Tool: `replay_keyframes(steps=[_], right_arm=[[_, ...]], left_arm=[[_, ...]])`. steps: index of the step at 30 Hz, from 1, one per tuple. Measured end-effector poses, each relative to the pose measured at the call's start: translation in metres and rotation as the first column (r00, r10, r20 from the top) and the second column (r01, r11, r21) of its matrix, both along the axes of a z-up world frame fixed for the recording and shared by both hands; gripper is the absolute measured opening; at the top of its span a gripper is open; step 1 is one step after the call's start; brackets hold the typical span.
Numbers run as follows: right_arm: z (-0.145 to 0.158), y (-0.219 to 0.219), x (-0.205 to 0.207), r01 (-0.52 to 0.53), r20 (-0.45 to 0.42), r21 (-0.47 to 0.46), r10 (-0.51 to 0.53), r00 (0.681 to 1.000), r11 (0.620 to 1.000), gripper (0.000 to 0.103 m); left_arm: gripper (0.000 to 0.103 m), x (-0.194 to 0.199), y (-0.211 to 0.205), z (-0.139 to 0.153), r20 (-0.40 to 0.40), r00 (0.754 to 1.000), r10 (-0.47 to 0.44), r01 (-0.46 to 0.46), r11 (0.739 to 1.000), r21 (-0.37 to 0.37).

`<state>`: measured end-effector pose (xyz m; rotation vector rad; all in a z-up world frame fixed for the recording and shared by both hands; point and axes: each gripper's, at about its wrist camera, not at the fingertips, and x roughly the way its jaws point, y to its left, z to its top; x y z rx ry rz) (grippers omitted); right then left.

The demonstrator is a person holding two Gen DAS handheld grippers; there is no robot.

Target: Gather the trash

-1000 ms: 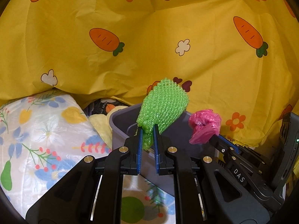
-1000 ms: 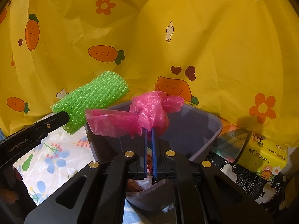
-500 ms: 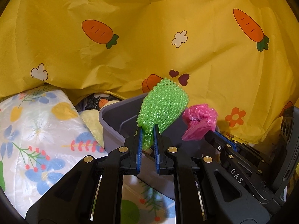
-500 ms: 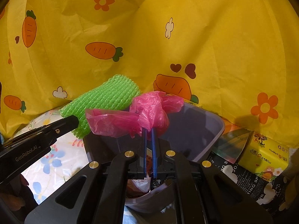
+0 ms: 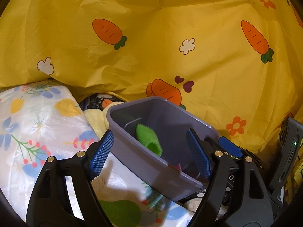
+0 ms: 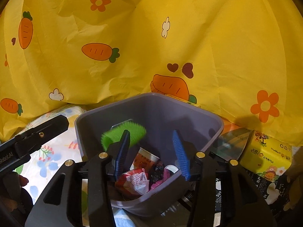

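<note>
A grey plastic bin [image 5: 132, 145] [image 6: 206, 138] stands on the flowered cloth. A green bubble-wrap piece [image 5: 148, 139] [image 6: 115, 134] is blurred inside the bin, falling. The pink plastic bag [image 6: 161, 177] lies in the bin among a paper cup [image 6: 146, 158] and a red-white wrapper [image 6: 135, 181]. My left gripper [image 5: 149, 157] is open and empty over the bin's near rim. My right gripper [image 6: 151, 151] is open and empty above the bin's opening. The left gripper's finger [image 6: 37, 134] shows at the left of the right wrist view.
A yellow carrot-print sheet [image 5: 170, 47] [image 6: 151, 37] hangs behind the bin. A flowered plastic cloth [image 5: 37, 123] covers the surface at the left. A yellow tissue pack [image 6: 267, 155] and a dark printed package [image 6: 265, 191] lie to the right of the bin.
Both grippers have opened. The green bubble wrap has left the left gripper and drops into the bin; the pink bag has left the right gripper and lies in the bin.
</note>
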<state>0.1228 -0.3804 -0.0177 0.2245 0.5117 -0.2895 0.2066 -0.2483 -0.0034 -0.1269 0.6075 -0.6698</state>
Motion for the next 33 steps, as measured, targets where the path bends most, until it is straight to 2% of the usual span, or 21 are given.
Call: replay_keyframes(steps=[2, 14, 22, 27, 33], right_arm=[[0.001, 0.002, 0.0, -0.002, -0.003, -0.005, 0.002, 1.0, 1.0, 0.06], [0.011, 0.016, -0.015, -0.007, 0.018, -0.011, 0.007, 1.0, 1.0, 0.078], [0.019, 0.04, -0.033, -0.022, 0.031, -0.064, 0.024, 0.999, 0.998, 0.085], [0.022, 0.058, -0.048, -0.039, 0.043, -0.082, 0.042, 0.998, 0.996, 0.087], [0.025, 0.088, -0.065, -0.093, 0.05, -0.078, 0.097, 0.994, 0.993, 0.088]], left_arm=[[0.082, -0.002, 0.003, 0.0, 0.007, 1.0, 0.013, -0.013, 1.0, 0.012], [0.086, -0.021, 0.031, 0.004, 0.032, 0.996, 0.087, -0.088, 0.995, 0.045], [0.091, -0.049, 0.066, 0.007, 0.073, 0.986, 0.151, -0.156, 0.986, 0.067], [0.097, -0.073, 0.094, 0.011, 0.114, 0.969, 0.219, -0.229, 0.97, 0.079], [0.097, -0.106, 0.136, 0.01, 0.162, 0.931, 0.326, -0.344, 0.934, 0.098]])
